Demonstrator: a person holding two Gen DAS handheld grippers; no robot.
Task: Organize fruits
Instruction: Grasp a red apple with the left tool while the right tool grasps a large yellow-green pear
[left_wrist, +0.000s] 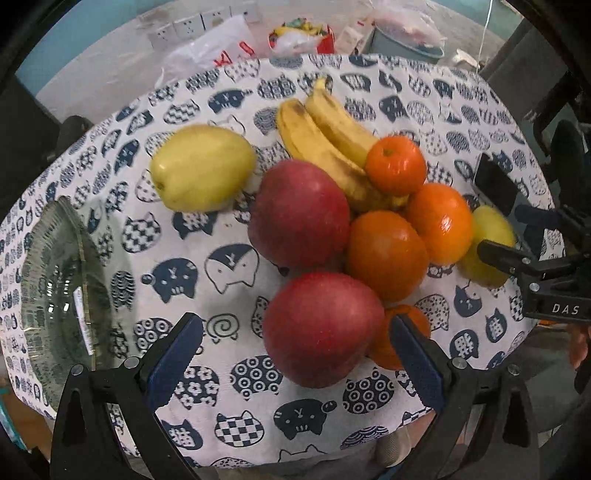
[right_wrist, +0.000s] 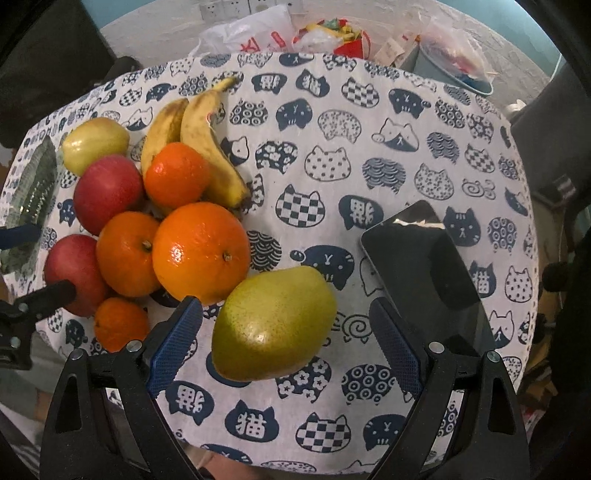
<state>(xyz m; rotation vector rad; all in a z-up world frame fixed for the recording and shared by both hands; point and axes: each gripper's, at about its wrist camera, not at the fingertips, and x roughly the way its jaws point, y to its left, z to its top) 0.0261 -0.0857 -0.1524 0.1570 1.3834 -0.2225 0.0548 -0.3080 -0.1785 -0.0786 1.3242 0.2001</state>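
Fruit lies heaped on a cat-print tablecloth (left_wrist: 207, 266). My left gripper (left_wrist: 295, 332) is open, and a red apple (left_wrist: 321, 328) sits between its fingers, nearer the right one and not clamped. Behind it are a second red apple (left_wrist: 299, 214), several oranges (left_wrist: 386, 254), two bananas (left_wrist: 325, 136) and a yellow pear (left_wrist: 201, 168). A small orange (left_wrist: 402, 332) is partly hidden by my right-hand finger. My right gripper (right_wrist: 286, 314) is open around a green pear (right_wrist: 273, 325), with a gap on both sides.
A clear glass bowl (left_wrist: 62, 288) stands at the table's left edge. A dark phone (right_wrist: 424, 273) lies flat right of the green pear. Plastic bags (right_wrist: 251, 33) and a bin (right_wrist: 454, 66) sit on the floor beyond the far edge.
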